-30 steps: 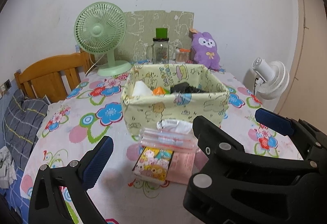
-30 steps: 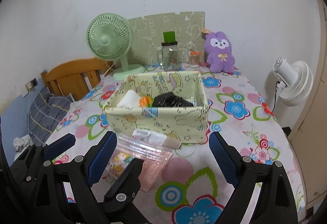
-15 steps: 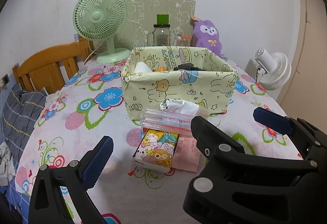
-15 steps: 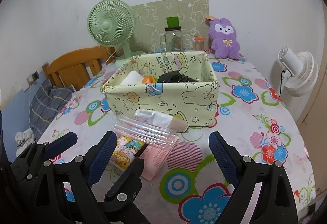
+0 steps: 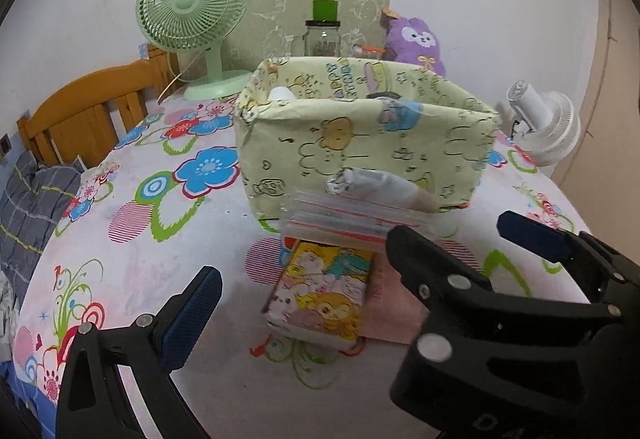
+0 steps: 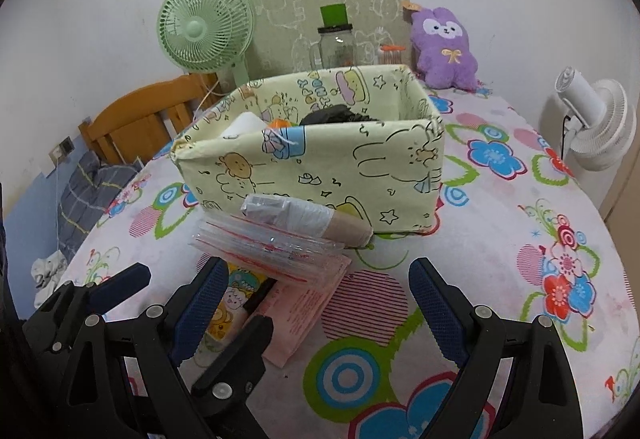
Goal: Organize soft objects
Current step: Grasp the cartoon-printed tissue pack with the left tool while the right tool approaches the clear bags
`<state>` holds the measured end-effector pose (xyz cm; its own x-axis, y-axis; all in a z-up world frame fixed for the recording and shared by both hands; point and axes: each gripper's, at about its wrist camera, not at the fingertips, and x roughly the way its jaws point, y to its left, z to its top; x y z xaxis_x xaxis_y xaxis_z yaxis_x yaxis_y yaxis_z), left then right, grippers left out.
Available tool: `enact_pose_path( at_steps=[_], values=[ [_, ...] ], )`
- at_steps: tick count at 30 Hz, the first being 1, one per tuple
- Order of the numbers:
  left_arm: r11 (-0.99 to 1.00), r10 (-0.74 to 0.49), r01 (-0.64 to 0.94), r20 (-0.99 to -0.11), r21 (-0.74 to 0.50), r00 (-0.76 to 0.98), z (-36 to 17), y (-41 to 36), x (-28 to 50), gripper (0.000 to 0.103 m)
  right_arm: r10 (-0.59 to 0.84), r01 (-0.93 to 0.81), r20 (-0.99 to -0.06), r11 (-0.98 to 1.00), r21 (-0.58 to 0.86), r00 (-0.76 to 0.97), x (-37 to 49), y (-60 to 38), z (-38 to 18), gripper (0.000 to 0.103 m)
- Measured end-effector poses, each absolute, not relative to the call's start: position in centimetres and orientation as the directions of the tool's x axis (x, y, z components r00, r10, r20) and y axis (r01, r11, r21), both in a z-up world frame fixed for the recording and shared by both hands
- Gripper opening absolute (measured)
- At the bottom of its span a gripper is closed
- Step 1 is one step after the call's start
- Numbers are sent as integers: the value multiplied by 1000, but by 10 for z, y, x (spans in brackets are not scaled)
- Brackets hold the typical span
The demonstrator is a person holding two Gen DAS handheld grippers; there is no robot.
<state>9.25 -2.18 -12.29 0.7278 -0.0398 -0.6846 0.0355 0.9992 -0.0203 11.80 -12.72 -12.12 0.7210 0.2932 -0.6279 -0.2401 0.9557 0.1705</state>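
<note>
A pale yellow fabric box (image 5: 360, 143) (image 6: 320, 175) with cartoon prints stands mid-table and holds a white item, an orange item and a black item (image 6: 336, 115). In front of it lie a stack of clear zip bags (image 5: 344, 217) (image 6: 268, 247) with a plastic-wrapped roll (image 6: 304, 217) on top, a cartoon tissue pack (image 5: 324, 299) and a pink packet (image 6: 304, 311). My left gripper (image 5: 360, 271) is open over the tissue pack. My right gripper (image 6: 316, 303) is open over the pink packet. A purple plush rabbit (image 6: 444, 47) sits at the back right.
A green desk fan (image 6: 204, 35), a glass jar with a green lid (image 6: 338, 43) and a small orange-capped jar (image 6: 390, 55) stand at the back by the wall. A white fan (image 6: 592, 123) is off the right edge. A wooden chair (image 5: 88, 111) is at left.
Both grippers have moved lower and closer to the stack in front of the box. Both stay open. Nothing on the table has moved.
</note>
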Motion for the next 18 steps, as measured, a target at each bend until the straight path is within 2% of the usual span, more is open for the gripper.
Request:
enact_pose_path(
  at_steps=[8,18],
  values=[
    [1000,13,-1,-717,16,697,-136,-13,108,99,298,-289,-612,950,117,732,127,-112,-124,92],
    [999,1,28,-726,28,688,-140,-13,117,98,304,-316,-640,944,98,706,146,-99,-132,91]
  ],
)
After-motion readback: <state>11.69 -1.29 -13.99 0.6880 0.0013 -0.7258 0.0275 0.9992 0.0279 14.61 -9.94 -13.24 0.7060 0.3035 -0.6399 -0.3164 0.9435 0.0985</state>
